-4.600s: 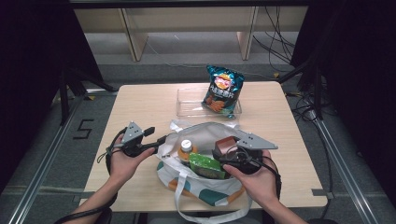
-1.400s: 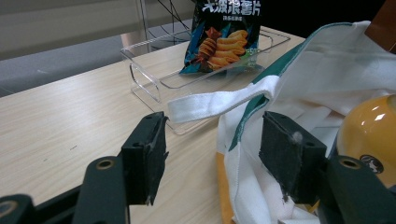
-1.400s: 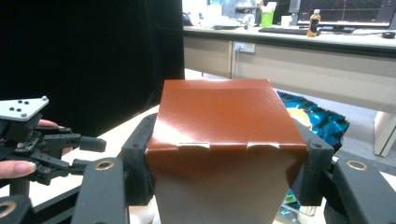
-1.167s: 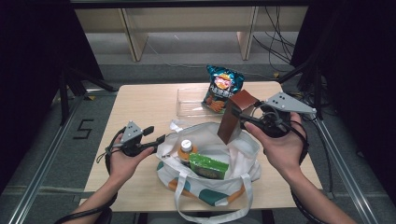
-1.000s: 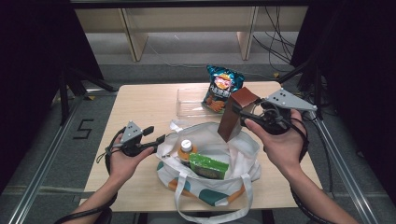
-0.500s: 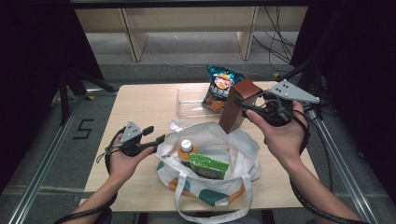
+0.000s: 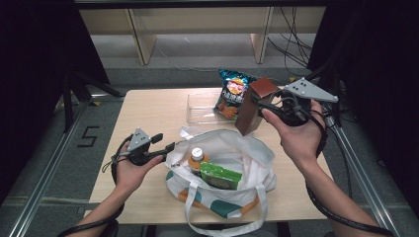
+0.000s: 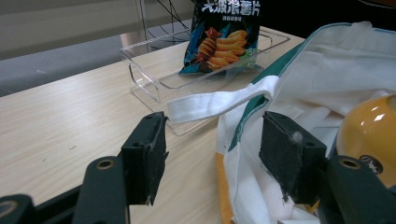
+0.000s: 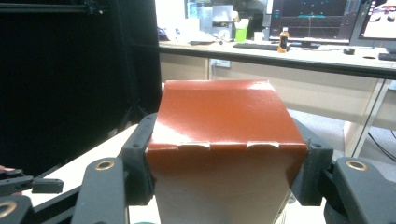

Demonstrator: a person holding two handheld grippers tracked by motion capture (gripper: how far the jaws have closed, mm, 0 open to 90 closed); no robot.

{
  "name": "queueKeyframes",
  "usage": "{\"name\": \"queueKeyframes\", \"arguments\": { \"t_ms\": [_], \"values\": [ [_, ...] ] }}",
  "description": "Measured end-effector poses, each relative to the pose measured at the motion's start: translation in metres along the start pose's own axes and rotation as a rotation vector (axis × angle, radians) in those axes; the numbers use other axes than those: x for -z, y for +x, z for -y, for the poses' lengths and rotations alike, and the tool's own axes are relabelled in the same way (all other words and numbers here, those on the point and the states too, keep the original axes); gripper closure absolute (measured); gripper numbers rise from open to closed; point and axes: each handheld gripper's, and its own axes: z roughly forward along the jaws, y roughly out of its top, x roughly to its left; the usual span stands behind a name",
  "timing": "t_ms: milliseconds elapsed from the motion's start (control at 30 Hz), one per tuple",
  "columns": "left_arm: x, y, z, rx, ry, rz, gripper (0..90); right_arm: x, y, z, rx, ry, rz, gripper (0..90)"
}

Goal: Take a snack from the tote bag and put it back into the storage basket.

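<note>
1. Dark curtains flank the pale wooden worktop (image 7: 148,113), and beyond it we see a grey floor and light shelving legs.
2. Our right claw (image 7: 258,102) is raised over the far right part of the worktop, its jaws pinching a brown carton (image 7: 254,106) by its upper end; the carton hangs tilted, its lower end toward the bag.
3. In the right gripper view the brown carton (image 9: 224,154) sits squarely between the two black jaws, both pads pressed against its sides, glossy top facing the camera.
4. Just behind the carton a clear plastic tray (image 7: 200,109) lies on the worktop, with a blue chips bag (image 7: 232,93) leaning upright at its right end.
5. A white tote bag (image 7: 232,168) with teal and orange patches lies open on the near middle of the worktop; inside we see an orange-capped bottle (image 7: 196,157) and a green packet (image 7: 221,176) beside it.
6. Our left claw (image 7: 165,143) rests low at the bag's left edge, jaws spread apart.
7. In the left gripper view the left claw (image 8: 212,156) has the bag's white strap (image 8: 219,100) and cloth rim lying between the open jaws; whether the right pad touches the cloth we cannot quite tell.
8. That view also shows the chips bag (image 8: 224,35) standing in the tray (image 8: 144,77) farther off.
</note>
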Motion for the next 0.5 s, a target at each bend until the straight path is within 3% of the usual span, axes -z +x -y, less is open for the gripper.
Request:
{"name": "queueKeyframes", "arguments": {
  "t_ms": [200, 333, 400, 433, 500],
  "values": [
    [-0.0003, -0.0003, 0.0005, 0.010, 0.001, 0.000, 40.0, -0.0020, -0.0026, -0.0008, -0.029, 0.005, 0.013, 39.2],
    [-0.0001, -0.0008, 0.0000, 0.008, -0.001, 0.001, 40.0, -0.0049, -0.0053, -0.0025, -0.014, -0.004, 0.022, 39.2],
    [0.0000, -0.0008, -0.0001, 0.009, -0.002, 0.001, 40.0, -0.0066, -0.0060, -0.0029, -0.014, -0.005, 0.026, 39.2],
    [0.0000, -0.0008, 0.0000, 0.009, -0.002, 0.001, 40.0, -0.0069, -0.0050, -0.0026, -0.040, 0.004, 0.032, 39.2],
    [0.0001, -0.0002, -0.0001, 0.006, -0.003, 0.000, 40.0, -0.0098, -0.0071, -0.0025, -0.029, -0.002, 0.039, 39.2]
  ]
}}
